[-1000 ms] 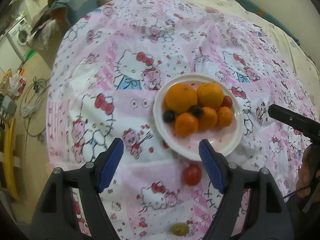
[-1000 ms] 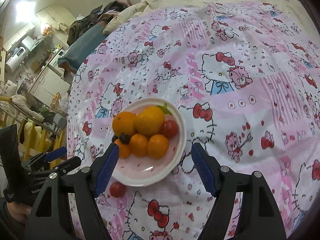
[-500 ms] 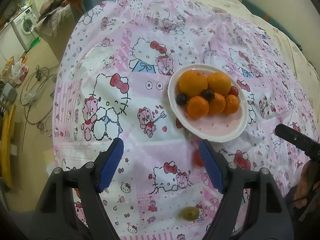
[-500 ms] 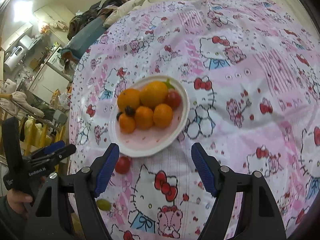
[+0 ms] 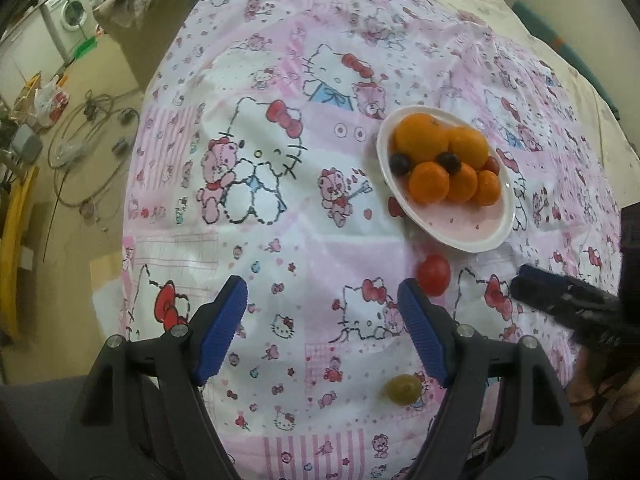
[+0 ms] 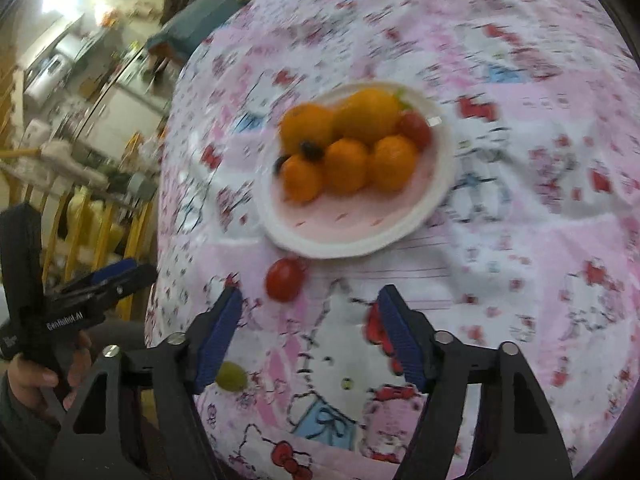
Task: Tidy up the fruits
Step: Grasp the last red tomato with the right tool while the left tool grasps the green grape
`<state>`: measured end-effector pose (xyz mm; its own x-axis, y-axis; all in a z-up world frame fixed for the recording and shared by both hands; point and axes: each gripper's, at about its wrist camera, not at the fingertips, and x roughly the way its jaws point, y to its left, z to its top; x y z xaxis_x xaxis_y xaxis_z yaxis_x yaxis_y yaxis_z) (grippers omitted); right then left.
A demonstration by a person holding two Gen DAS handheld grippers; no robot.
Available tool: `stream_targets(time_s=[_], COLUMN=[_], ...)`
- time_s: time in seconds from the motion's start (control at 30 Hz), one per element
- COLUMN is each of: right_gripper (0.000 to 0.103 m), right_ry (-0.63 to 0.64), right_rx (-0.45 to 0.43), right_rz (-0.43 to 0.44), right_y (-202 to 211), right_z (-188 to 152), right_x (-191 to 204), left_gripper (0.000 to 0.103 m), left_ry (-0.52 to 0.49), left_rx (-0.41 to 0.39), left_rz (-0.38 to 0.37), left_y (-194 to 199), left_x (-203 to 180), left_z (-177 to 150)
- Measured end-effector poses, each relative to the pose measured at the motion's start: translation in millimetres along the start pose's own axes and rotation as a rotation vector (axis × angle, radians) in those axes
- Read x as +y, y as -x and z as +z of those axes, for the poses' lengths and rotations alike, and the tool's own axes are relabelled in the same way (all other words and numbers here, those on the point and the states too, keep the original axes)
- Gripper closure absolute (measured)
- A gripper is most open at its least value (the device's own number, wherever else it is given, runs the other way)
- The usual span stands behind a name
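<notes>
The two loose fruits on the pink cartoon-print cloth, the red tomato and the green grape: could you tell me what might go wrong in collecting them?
1. The small round red tomato and the green grape lie on soft, wrinkled cloth; open fingers could nudge either one into rolling away.
2. The white plate already holds a pile of oranges; an added fruit may roll off.
3. The grape sits near the cloth's front edge and could drop.
</notes>
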<state>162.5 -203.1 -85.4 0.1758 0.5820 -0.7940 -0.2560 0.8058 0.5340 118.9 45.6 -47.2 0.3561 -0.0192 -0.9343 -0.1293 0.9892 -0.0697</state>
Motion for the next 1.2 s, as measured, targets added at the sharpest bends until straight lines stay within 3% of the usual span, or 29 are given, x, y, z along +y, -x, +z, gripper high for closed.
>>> stream_targets(time_s=[0.07,0.33,0.43,0.47,0.73,0.9,1.0,1.13,1.2], right_gripper=[0.042,0.050,0.065,0.069,0.069,0.069,0.069,0.069,0.069], right_ry=[0.032,0.092,0.119,0.131,0.132,0.110,0.099,0.058,0.031], right_rx=[0.033,0.142,0.147,0.145,0.108,0.061,0.020,-0.029,-0.047], right_rz=[0.003,-0.050,-0.074,-0.077,-0.032,-0.036,-0.038,-0.039,-0.046], right_y=[-15.2,-83.1,-91.9,-91.1,-59.7,-23.5,0.7,22.7,28.7], right_z=[0.2,6.2,7.4,7.4,7.5,8.7,7.3,4.4,2.8], right_x=[9.4,28.1,32.7,33.7,31.7,28.2,19.9,3.6,-5.7], left_gripper=[0.028,0.028,0.028,0.028,0.028,0.028,0.029,0.047,0.049], left_ry=[0.007,0.032,0.020,0.010,-0.114,-0.247,-0.331,-0.416,-0.428], left_rx=[-0.004,-0.002,0.003,0.008,0.079,0.196,0.239,0.276,0.283], left_rz=[0.005,0.002,0.004,0.004,-0.041,-0.120,-0.129,-0.092,-0.079], left_y=[0.3,0.5,-0.3,-1.5,-11.9,-25.9,-32.7,-45.7,-50.6], left_x=[3.9,16.7,16.8,15.5,-11.6,-41.4,-61.0,-79.7,-84.9], left_z=[0.3,-1.1,-3.5,-4.5,-20.3,-44.8,-61.8,-75.1,-76.3])
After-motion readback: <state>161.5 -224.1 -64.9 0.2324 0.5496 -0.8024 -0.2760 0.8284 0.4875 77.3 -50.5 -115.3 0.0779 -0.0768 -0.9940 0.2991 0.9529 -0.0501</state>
